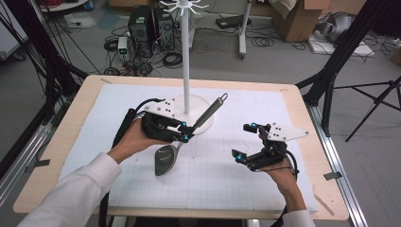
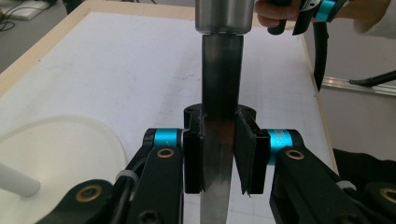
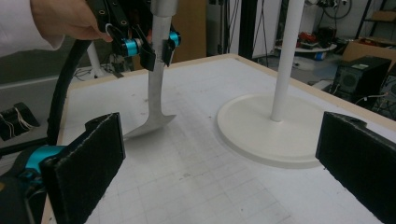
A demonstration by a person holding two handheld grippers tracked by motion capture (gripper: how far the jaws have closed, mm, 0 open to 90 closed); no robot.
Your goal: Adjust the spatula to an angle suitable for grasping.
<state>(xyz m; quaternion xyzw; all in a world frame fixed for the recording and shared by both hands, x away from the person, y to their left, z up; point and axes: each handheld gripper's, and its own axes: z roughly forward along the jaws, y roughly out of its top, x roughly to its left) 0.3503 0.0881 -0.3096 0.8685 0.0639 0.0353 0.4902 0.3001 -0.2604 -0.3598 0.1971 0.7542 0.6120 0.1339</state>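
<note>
Clamped tight, both jaws of my left gripper pinch the flat metal neck of the spatula, just below its round handle. Blade low in the middle of the high view, tip apparently on the white mat; handle slanting up and right, its hanging loop ending beside the stand's pole.

Over to my right gripper, right of centre in that view: jaws spread wide, nothing between them, well apart from the spatula.

Behind the spatula, upper centre, stands the white rack with its ring of hooks at the top edge of the frame and its round base on the mat. Beyond that, the wooden table edge and a cluttered floor of cables and boxes.

Where are we? By my reading, the pick-up is made: neck gripped, handle raised. What looks left is lifting the whole tool and getting that loop onto a hook up top, and the free gripper may help steady it.

Now the views. My left gripper view shows the grip itself, the pads flat against the steel neck. My right gripper view gives the low side angle: the blade curving down to the mat at upper left, the rack's base at right. Hooks and loop come from the high view.
</note>
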